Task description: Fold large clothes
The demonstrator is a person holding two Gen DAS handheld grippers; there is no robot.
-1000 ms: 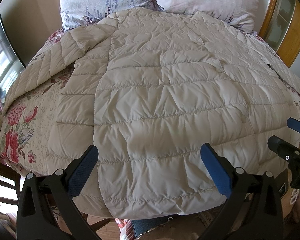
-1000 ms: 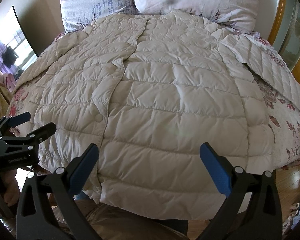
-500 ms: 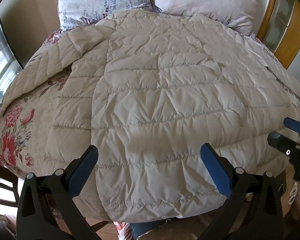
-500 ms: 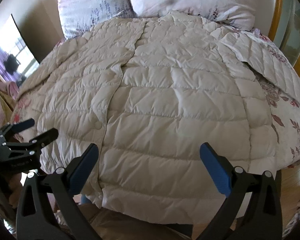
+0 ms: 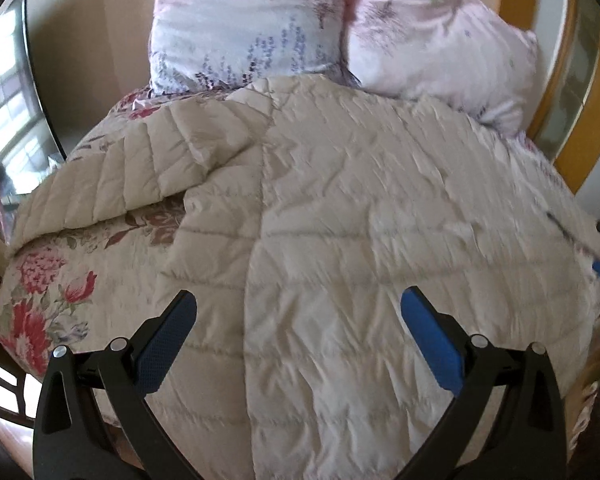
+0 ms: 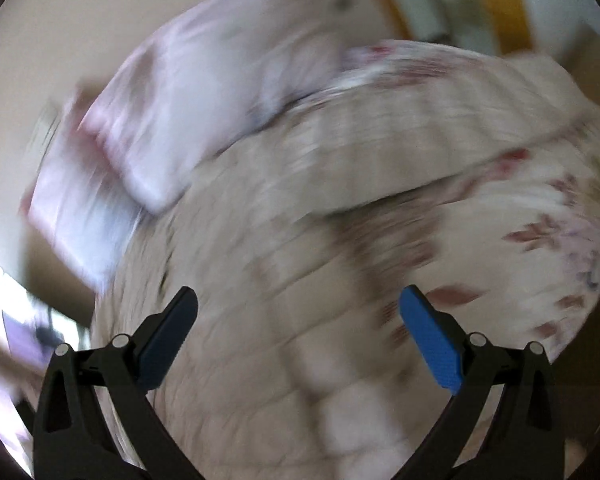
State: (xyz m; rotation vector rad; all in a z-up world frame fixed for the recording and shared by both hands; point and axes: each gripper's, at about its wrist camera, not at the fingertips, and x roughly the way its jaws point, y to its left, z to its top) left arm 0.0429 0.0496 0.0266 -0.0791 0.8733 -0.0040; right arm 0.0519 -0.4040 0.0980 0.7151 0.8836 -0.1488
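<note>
Floral bedspread (image 5: 48,280) carries a beige quilted coat (image 5: 340,240) below two pillows (image 5: 252,28); left gripper (image 5: 298,332) and right gripper (image 6: 298,332) both gape, gripping nothing

The bed's floral quilt (image 5: 52,280) carries a beige quilted coat (image 5: 340,240) and two pillows (image 5: 240,28).

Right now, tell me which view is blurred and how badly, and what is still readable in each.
Left wrist view: mild smear, the quilted coat and two pillows still readable, bright window glare at the left edge. Right wrist view: heavy motion blur, the coat and bedspread streaked, stitching lost; only the right hand-held gripper, its jaws wide apart, stays sharp.
</note>
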